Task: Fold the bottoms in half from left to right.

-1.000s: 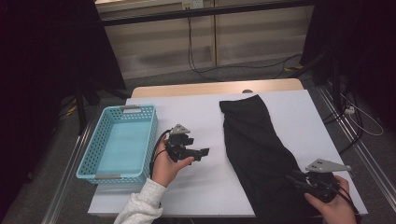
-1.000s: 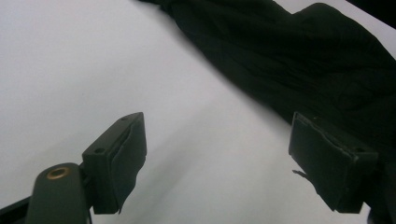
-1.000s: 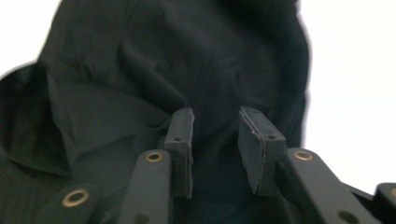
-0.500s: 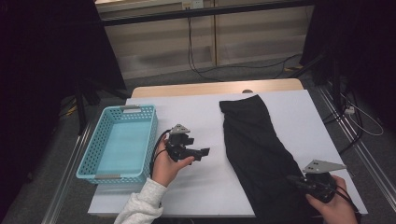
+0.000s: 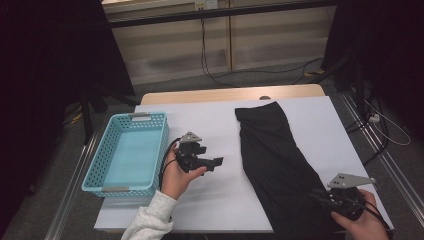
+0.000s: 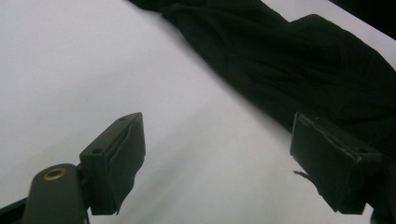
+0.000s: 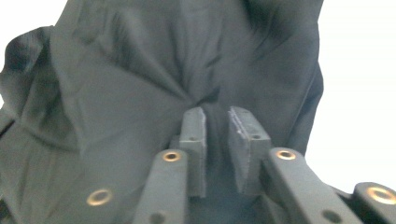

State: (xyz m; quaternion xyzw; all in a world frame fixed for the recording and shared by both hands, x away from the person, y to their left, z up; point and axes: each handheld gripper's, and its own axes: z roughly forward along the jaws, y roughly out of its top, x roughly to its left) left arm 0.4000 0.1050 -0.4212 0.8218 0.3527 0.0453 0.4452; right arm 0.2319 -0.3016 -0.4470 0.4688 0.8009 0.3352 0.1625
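right gripper (image 7: 215,119): at the worktop's near right corner, over the near end of the black garment (image 5: 280,165); its jaws have just been parting again after a squeeze; a narrow gap now, with a ridge of cloth bunched between the pads, and whether they press on it i cannot tell
risk, near end: judged a thin pinch; if only the top layer sits in that gap, a lift would likely peel one layer and leave the rest lying, or the cloth slides out
black garment: lies long, from the near right corner up toward the far edge, folded and creased; the near end sits close to the worktop's near edge, so a careless drag could tip it off
left gripper (image 6: 217,154): jaws released and wide, nothing between them, held above bare worktop (image 5: 210,125) left of the garment's left edge
risk, left side: apart from the cloth; a one-sided lift would leave the far end trailing and twisting
blue basket (image 5: 102,170): at the left edge, nothing in it; a long limp garment could catch on its rim
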